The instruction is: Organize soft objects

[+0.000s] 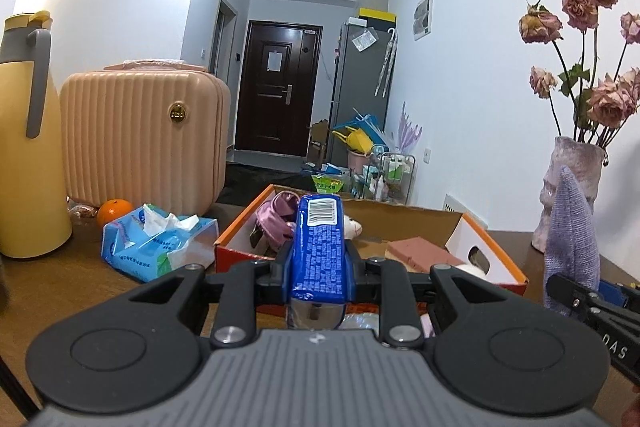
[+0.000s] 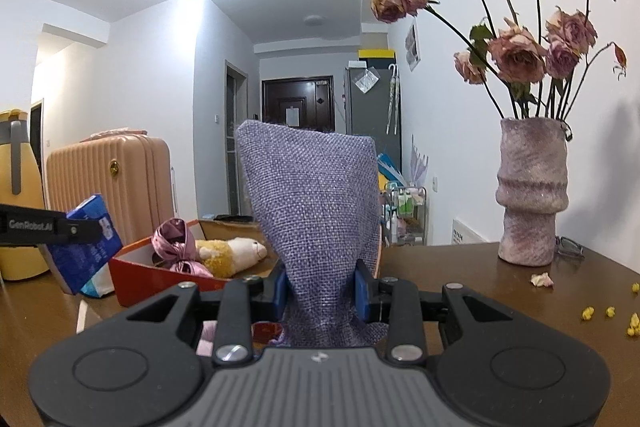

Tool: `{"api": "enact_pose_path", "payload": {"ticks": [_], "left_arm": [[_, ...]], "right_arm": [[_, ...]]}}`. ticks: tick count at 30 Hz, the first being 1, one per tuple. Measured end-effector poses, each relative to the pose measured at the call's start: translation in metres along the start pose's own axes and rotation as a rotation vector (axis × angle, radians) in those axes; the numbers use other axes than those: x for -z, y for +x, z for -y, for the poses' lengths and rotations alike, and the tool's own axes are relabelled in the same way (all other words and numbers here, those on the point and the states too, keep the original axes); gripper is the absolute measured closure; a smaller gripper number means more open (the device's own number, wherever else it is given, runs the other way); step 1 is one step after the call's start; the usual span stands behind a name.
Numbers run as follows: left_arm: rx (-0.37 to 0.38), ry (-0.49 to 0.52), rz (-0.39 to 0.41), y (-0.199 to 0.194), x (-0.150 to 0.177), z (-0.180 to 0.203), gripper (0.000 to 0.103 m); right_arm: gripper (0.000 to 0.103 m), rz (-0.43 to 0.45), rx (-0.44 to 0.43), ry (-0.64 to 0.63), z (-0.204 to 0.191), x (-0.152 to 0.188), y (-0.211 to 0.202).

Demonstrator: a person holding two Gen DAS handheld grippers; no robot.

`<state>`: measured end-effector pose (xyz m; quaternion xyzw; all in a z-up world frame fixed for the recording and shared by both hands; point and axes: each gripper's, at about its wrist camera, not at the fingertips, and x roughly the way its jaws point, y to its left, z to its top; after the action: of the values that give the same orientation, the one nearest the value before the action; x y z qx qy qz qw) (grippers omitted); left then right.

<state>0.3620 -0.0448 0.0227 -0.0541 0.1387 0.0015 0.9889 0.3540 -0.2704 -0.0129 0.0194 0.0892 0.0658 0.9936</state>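
Blue soft packet, upright, is pinched between the left gripper fingers near the orange box, likely bound for it. The right gripper fingers clamp a purple woven pouch, raised right of the box. Inside lie a pink satin bundle, a plush toy and a reddish block.

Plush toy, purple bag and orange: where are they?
plush toy (image 2: pixel 236 253): right wrist view, on its yellow body.
purple bag (image 2: pixel 312 211): right wrist view, mid-fabric.
orange (image 1: pixel 114 211): left wrist view, its peel.
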Motion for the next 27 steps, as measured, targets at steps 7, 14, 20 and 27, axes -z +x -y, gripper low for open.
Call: {"api": "enact_pose_path", "payload": {"ticks": [7, 14, 20, 27], "left_arm": [[0.008, -0.028, 0.019, 0.007, -0.009, 0.007, 0.079], [0.018, -0.037, 0.033, 0.017, -0.014, 0.017, 0.079], [0.026, -0.038, 0.051, 0.027, -0.02, 0.026, 0.079], [0.025, -0.05, 0.061, 0.043, -0.026, 0.031, 0.079]], "right_arm": [[0.071, 0.005, -0.006, 0.01, 0.001, -0.006, 0.011], [0.071, 0.012, -0.01, 0.017, 0.0, -0.012, 0.026], [0.071, 0.017, -0.014, 0.026, -0.001, -0.018, 0.042], [0.071, 0.02, -0.021, 0.035, -0.004, -0.024, 0.062]]}}
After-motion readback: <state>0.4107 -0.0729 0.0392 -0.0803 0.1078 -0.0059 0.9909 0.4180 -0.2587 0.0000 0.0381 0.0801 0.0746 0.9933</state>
